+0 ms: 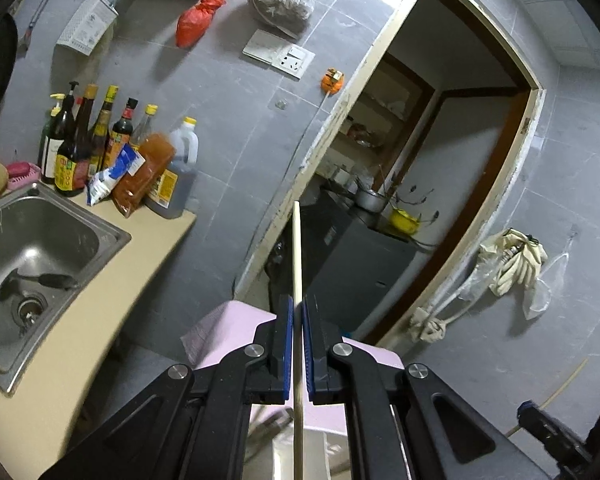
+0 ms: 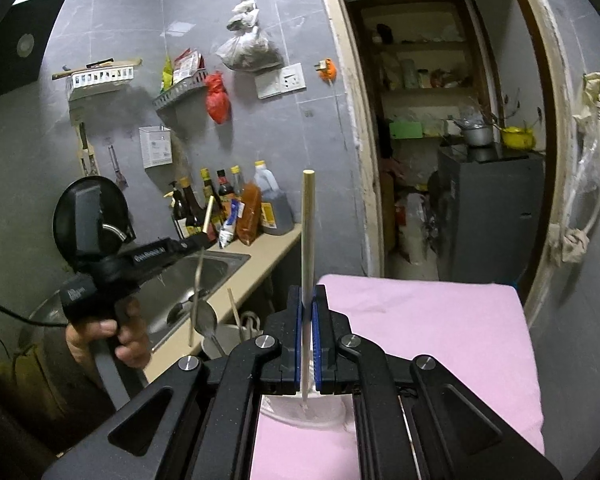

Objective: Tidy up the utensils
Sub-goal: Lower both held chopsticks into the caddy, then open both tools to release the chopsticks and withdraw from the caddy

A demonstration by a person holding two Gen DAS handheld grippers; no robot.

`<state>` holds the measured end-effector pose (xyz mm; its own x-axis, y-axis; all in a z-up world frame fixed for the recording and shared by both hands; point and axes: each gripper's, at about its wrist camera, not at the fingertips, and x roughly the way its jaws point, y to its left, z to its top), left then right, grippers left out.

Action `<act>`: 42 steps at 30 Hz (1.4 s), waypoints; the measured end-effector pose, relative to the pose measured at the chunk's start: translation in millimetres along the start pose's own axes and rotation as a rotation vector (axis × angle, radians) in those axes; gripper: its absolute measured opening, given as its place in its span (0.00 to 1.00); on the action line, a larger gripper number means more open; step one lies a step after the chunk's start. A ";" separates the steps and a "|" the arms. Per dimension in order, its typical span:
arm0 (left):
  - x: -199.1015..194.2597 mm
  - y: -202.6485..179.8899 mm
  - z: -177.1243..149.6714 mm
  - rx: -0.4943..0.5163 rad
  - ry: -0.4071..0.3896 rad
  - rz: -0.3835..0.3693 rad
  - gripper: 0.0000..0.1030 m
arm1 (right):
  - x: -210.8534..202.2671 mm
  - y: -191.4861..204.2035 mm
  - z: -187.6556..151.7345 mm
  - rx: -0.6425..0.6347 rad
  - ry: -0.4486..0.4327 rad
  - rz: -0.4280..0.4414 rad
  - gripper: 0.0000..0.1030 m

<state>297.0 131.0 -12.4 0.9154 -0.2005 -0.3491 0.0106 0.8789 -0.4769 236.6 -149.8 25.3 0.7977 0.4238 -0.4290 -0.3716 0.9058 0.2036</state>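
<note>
Each gripper carries one pale wooden chopstick. The left gripper (image 1: 298,344) is closed tight on its chopstick (image 1: 297,264), which runs straight out between the blue pads and points toward the doorway. The right gripper (image 2: 308,336) is likewise clamped on a second pale wooden chopstick (image 2: 308,232), standing nearly upright, its lower tip just above a clear plastic container (image 2: 304,412) resting on the pink cloth-covered surface (image 2: 440,320). Both sticks are held in the air, clear of any holder.

In the right wrist view the person's left hand (image 2: 112,336) grips the left tool's handle over the steel sink (image 2: 220,264). Beside it a metal spoon (image 2: 204,312) and another thin stick stand in a white cup (image 2: 228,336) at the edge of the beige counter; this appears to be the collecting point, though that is a judgement.

To do the step well, each stick should be brought over the receptacle tip down, kept vertical, and released only once the tip is inside the rim; a clamp this far down the shaft lets the long free end swing.

Obstructions: the spoon already leaning in the cup narrows the opening. A cluster of dark sauce bottles (image 1: 80,140) and an orange packet (image 1: 144,172) crowd the counter's far end. A black brush (image 1: 48,280) lies in the sink basin.
</note>
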 end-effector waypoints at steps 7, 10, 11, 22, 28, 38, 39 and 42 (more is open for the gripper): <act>18.3 9.8 -4.9 0.009 -0.030 0.017 0.05 | 33.8 15.2 3.3 0.004 0.009 0.019 0.04; 24.7 10.8 -12.0 0.020 -0.034 0.031 0.05 | 48.1 14.4 -3.4 0.009 0.037 0.008 0.04; 25.7 10.4 -14.0 0.024 -0.035 0.033 0.05 | 52.1 13.4 -5.3 0.011 0.044 0.002 0.04; 31.6 16.8 -31.5 0.010 -0.047 0.043 0.05 | 89.7 11.9 -24.0 0.030 0.094 -0.044 0.04; 28.4 14.2 -39.2 0.053 -0.027 0.051 0.05 | 99.9 12.0 -30.6 0.041 0.120 -0.053 0.04; 19.5 13.3 -48.2 0.107 0.025 0.054 0.06 | 97.8 9.9 -36.6 0.050 0.141 -0.061 0.11; 17.7 13.0 -48.4 0.113 0.029 0.055 0.08 | 95.8 10.0 -37.0 0.051 0.136 -0.062 0.18; 12.6 12.0 -48.2 0.124 0.041 0.056 0.21 | 88.9 9.1 -35.4 0.059 0.116 -0.063 0.29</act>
<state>289.3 118.2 -61.4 0.8986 -0.1652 -0.4065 0.0124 0.9356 -0.3529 287.3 -103.7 -42.1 0.7570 0.3664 -0.5410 -0.2912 0.9304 0.2225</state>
